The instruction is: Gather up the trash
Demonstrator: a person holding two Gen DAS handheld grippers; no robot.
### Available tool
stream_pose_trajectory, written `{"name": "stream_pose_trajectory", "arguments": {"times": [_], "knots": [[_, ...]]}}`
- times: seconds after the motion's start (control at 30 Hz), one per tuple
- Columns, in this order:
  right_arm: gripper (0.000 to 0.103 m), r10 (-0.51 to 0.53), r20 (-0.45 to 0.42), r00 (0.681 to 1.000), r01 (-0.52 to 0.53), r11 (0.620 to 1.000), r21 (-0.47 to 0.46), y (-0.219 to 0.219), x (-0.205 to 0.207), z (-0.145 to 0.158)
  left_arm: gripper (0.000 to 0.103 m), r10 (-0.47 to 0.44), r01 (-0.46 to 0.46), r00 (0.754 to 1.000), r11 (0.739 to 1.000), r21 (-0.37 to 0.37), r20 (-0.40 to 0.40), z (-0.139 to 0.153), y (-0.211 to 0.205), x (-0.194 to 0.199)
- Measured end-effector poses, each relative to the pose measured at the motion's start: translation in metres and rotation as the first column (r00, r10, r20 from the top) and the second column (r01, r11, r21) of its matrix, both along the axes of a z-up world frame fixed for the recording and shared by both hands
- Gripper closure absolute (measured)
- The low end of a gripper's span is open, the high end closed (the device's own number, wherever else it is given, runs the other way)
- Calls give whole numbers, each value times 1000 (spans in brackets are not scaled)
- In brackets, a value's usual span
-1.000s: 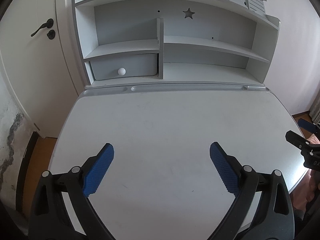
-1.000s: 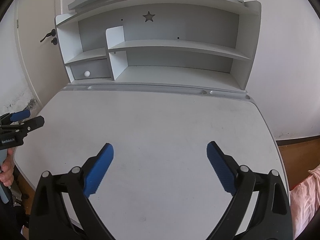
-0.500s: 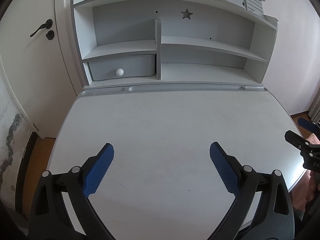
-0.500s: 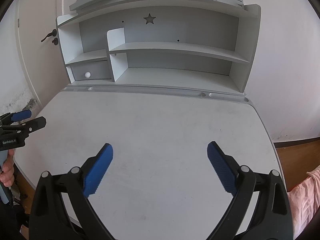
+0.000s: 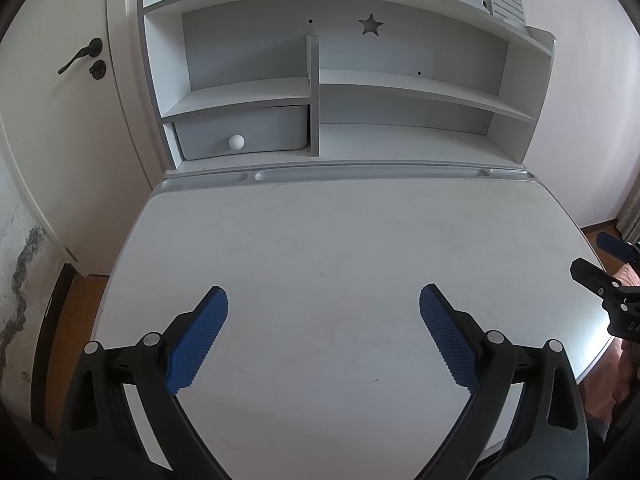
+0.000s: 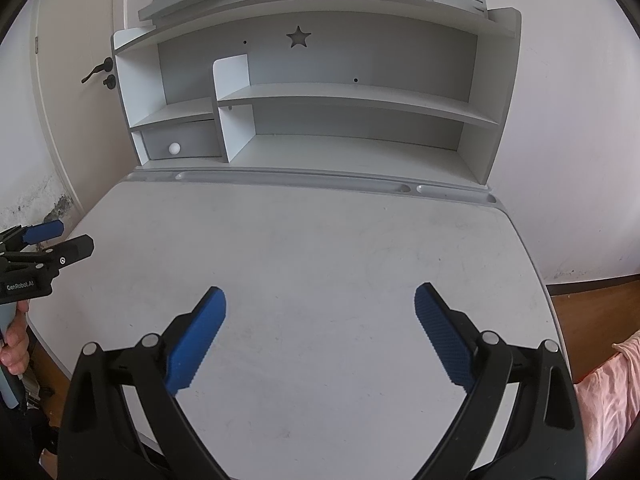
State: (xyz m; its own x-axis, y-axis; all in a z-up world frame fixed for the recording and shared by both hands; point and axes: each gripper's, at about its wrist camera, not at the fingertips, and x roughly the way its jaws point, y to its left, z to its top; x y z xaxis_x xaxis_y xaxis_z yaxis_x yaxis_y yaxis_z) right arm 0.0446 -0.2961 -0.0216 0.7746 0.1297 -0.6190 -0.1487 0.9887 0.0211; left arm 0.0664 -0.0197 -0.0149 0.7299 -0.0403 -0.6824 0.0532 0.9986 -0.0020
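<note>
No trash shows in either view. My left gripper is open and empty, held above the near part of a white desk top. My right gripper is open and empty above the same desk top. The right gripper also shows at the right edge of the left wrist view, and the left gripper at the left edge of the right wrist view, both open.
A white-grey shelf hutch stands at the back of the desk, with a drawer with a round white knob and a pen groove. A white door is at the left. Wood floor and pink fabric lie at the right.
Both views have shifted slightly; the desk and shelf sit a little differently in frame. Both grippers stay open and empty.
</note>
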Motion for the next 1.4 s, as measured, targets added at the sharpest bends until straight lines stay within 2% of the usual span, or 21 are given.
{"name": "stream_pose_trajectory", "arguments": {"times": [1.4], "knots": [[11,-8,10,1000,8,1000,-3,-4,-1,0,9,-3,4,1000,1000,23,-9,-4,-6,-4]]}}
